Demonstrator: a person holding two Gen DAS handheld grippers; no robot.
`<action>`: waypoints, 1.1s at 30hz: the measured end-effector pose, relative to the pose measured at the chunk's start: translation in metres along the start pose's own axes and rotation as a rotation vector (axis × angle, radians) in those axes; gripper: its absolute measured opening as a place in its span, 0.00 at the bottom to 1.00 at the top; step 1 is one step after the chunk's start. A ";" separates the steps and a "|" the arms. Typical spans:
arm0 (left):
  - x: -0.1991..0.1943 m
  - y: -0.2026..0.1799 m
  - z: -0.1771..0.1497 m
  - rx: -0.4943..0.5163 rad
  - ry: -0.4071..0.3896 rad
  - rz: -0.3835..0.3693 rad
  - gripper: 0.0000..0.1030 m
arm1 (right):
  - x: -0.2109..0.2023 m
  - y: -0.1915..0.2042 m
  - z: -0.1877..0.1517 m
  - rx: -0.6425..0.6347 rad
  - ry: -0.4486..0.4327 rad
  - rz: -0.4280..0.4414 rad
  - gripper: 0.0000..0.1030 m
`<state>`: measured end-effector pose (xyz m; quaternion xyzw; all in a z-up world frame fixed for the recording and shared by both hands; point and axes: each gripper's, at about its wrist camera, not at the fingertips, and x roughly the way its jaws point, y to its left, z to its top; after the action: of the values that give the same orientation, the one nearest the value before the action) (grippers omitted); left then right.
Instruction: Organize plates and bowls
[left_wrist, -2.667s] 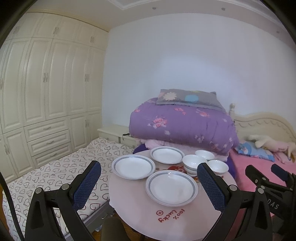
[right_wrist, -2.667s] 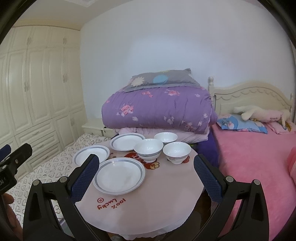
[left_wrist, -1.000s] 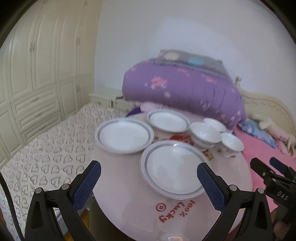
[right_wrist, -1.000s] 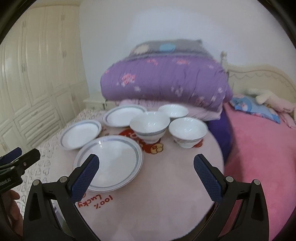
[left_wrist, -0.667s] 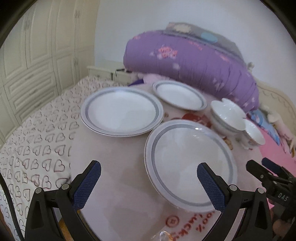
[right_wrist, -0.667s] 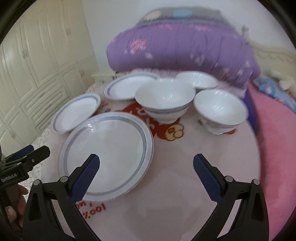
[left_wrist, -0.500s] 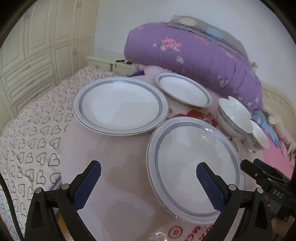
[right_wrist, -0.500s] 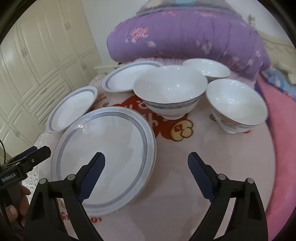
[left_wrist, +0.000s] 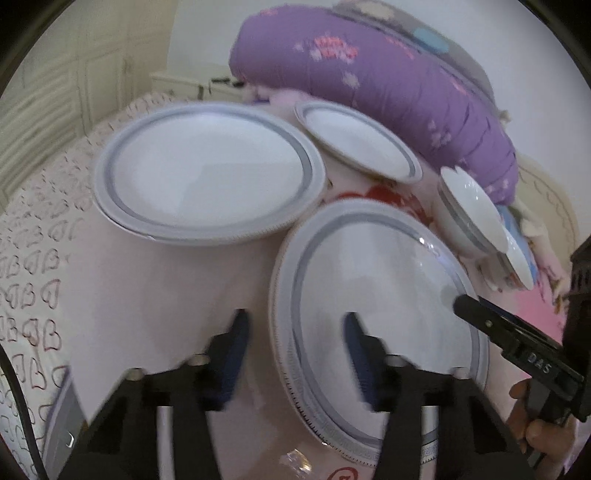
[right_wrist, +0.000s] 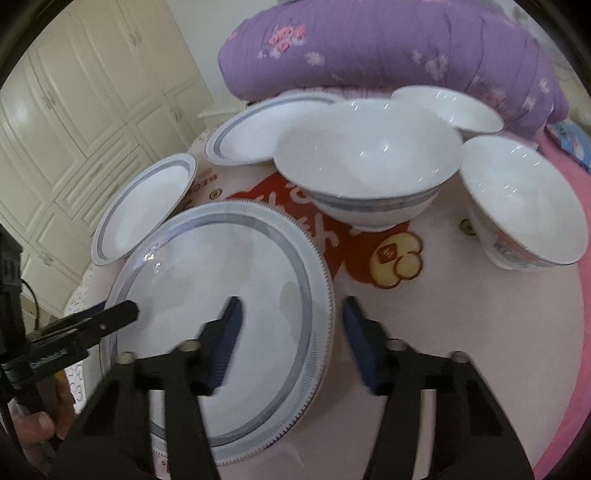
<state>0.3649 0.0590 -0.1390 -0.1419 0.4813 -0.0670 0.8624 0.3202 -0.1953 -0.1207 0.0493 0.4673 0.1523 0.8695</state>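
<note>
Straddling the near plate's left rim, my left gripper has its fingers apart, one outside the edge, one over the plate. My right gripper straddles the same plate's right rim, fingers also apart. A second plate sits at 11 o'clock, a third at 12. Three bowls cluster at 1 o'clock on the round table, beside a purple quilt.
</note>
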 end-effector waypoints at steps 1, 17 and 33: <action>0.003 0.001 0.003 0.003 0.000 0.001 0.34 | 0.003 0.000 0.000 0.003 0.013 -0.009 0.41; -0.004 0.006 0.009 -0.072 0.060 -0.007 0.21 | 0.000 -0.005 0.000 0.092 0.077 0.006 0.20; -0.054 0.009 -0.017 -0.055 0.008 0.012 0.21 | -0.024 0.021 -0.019 0.064 0.065 0.034 0.18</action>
<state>0.3218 0.0784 -0.1066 -0.1624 0.4873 -0.0494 0.8566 0.2879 -0.1835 -0.1072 0.0804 0.4989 0.1537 0.8491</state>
